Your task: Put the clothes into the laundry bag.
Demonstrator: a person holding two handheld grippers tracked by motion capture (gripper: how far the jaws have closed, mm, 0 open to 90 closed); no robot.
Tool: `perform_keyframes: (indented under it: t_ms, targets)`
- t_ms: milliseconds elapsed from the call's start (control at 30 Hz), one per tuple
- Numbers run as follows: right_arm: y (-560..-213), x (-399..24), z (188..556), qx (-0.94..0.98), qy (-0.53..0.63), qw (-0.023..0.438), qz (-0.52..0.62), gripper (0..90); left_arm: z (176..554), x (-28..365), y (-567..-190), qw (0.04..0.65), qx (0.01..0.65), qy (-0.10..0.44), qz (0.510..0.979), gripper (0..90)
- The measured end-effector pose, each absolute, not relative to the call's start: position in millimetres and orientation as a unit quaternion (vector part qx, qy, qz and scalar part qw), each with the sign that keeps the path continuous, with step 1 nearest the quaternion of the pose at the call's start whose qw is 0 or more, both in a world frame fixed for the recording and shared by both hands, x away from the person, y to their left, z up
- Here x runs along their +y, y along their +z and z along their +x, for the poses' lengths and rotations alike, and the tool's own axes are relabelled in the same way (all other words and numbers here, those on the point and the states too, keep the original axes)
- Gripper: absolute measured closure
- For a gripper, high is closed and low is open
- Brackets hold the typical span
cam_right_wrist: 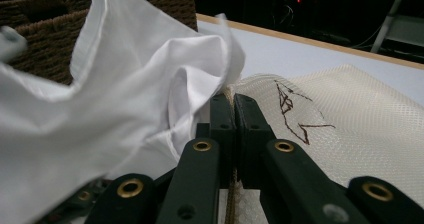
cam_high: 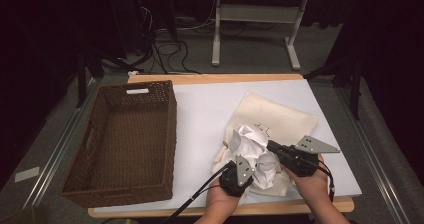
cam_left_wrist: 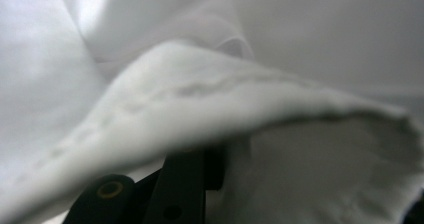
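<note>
So right gripper (cam_right_wrist: 234,104) pins mesh bag's (cam_right_wrist: 360,119) edge (anchoring it), left gripper (cam_high: 243,170) clamped on white cloth (cam_high: 252,140) to stuff it in.

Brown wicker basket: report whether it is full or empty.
Empty. The high view shows the brown wicker basket with a bare woven floor; the crumpled white cloth lies outside it.

I see a broad open strip of desk (cam_high: 200,114) between the wicker basket (cam_high: 125,139) and the cream bag (cam_high: 280,116), wide enough to pass through. The crumpled white cloth (cam_high: 255,154) heaps up right at my jaws and blocks the near right corner.
</note>
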State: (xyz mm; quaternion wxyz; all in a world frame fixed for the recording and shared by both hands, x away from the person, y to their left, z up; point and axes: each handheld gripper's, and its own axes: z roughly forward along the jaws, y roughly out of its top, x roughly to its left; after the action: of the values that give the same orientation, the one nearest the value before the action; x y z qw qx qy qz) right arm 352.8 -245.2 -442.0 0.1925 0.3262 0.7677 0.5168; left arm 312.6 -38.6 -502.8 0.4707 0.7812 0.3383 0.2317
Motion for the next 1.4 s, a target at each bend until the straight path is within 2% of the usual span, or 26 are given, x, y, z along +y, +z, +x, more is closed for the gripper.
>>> perform_keyframes:
  t_ms: [167,300,467,500,600,633,700,800,900,1133,1333,1367,1400]
  targets:
    - [-438,-245,350,0.765,0.524,0.191,0.322,88.4,320,-48,-510,0.443,0.347,0.218,0.797,77.8]
    - [-438,-245,349,0.765,0.525,0.194,0.318,88.4,323,-49,-510,0.445,0.352,0.21,0.796,75.3]
    - [-440,-248,351,0.763,0.526,0.193,0.323,88.3,319,-44,-509,0.465,0.347,0.202,0.79,58.2]
    - [-441,-249,351,0.763,0.526,0.193,0.323,88.2,318,-43,-508,0.467,0.347,0.203,0.788,58.2]
    - [-441,-249,351,0.763,0.526,0.193,0.322,88.2,315,-39,-504,0.474,0.344,0.201,0.785,44.0]
    - [-441,-249,351,0.764,0.525,0.194,0.322,88.2,313,-38,-503,0.473,0.342,0.202,0.787,44.0]
    - [-442,-249,350,0.763,0.524,0.191,0.325,88.2,308,-34,-497,0.476,0.337,0.197,0.788,32.9]
    - [-442,-249,350,0.763,0.524,0.192,0.325,88.1,304,-31,-495,0.479,0.336,0.186,0.789,21.9]
    - [-443,-248,349,0.764,0.523,0.192,0.326,88.1,295,-25,-492,0.495,0.336,0.19,0.779,15.8]
    - [-443,-248,349,0.765,0.522,0.193,0.324,88.1,286,-22,-494,0.522,0.334,0.2,0.759,16.3]
    - [-443,-249,349,0.765,0.523,0.192,0.322,88.1,280,-22,-488,0.549,0.324,0.214,0.74,24.0]
    - [-443,-249,349,0.765,0.523,0.192,0.322,88.1,278,-22,-487,0.554,0.318,0.217,0.738,30.0]
    - [-443,-249,349,0.765,0.523,0.192,0.323,88.1,279,-24,-487,0.55,0.32,0.22,0.739,44.8]
